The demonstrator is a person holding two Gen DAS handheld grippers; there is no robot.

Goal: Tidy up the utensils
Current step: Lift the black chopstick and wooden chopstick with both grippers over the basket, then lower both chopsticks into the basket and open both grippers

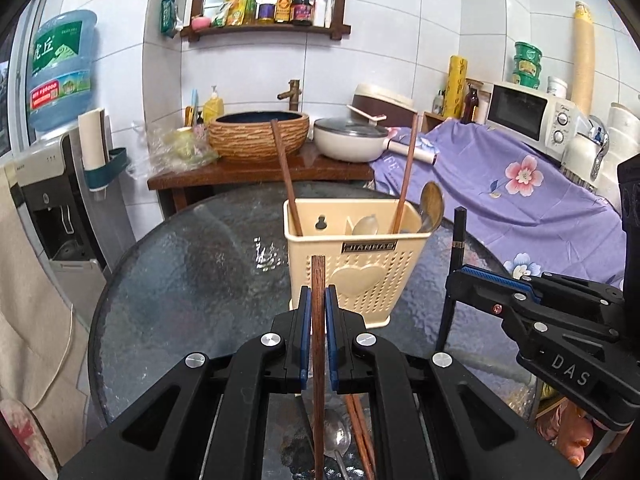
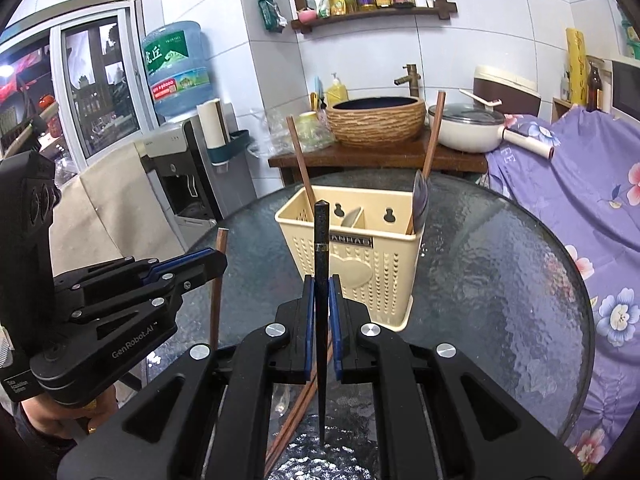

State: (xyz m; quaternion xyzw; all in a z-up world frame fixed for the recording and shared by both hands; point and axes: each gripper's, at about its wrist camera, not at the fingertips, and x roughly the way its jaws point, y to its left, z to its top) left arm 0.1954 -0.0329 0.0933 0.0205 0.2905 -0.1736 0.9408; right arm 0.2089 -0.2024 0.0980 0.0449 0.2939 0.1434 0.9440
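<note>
A cream plastic utensil holder stands on the round glass table. It holds two brown chopsticks and spoons. My left gripper is shut on an upright brown chopstick, just in front of the holder; it shows at the left in the right wrist view. My right gripper is shut on an upright black chopstick; it shows at the right in the left wrist view. More brown chopsticks and a metal spoon lie on the table below the grippers.
Behind the table a wooden stand carries a basin and a lidded white pan. A purple floral cloth covers a counter on the right with a microwave. A water dispenser stands at the left.
</note>
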